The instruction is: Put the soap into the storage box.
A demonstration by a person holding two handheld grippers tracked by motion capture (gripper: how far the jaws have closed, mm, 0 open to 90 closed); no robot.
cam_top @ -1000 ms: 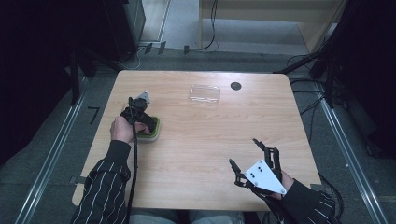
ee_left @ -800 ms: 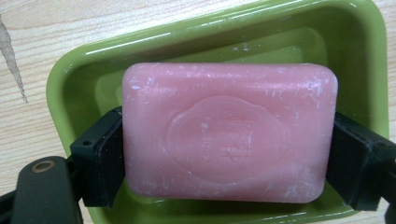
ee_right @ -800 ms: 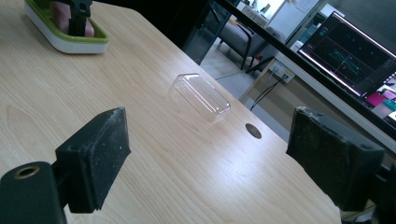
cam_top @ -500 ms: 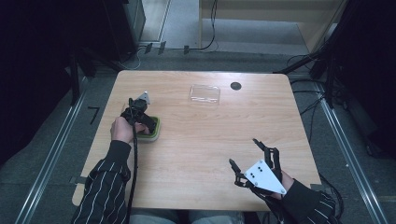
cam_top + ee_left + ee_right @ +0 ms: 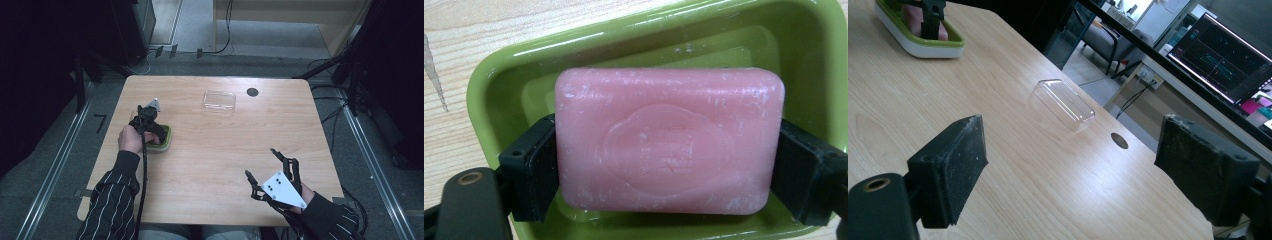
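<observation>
A pink bar of soap (image 5: 669, 142) lies in a green soap dish (image 5: 494, 85) with a white base. My left gripper (image 5: 669, 170) points down into the dish, and its two black pads (image 5: 531, 172) press against the short ends of the bar. From the high view, this gripper (image 5: 152, 131) stands over the dish (image 5: 166, 145) at the table's left side. My right gripper (image 5: 260, 162) hovers open near the front right of the table, with nothing between its jaws (image 5: 1073, 165). The dish (image 5: 918, 47) lies far off in the right gripper view.
A clear plastic lid (image 5: 219, 100) lies at the back middle of the wooden table (image 5: 225, 145), and it is also visible ahead of the right gripper (image 5: 1062, 104). A dark cable hole (image 5: 252, 92) sits just right of it. Monitors stand beyond the far edge.
</observation>
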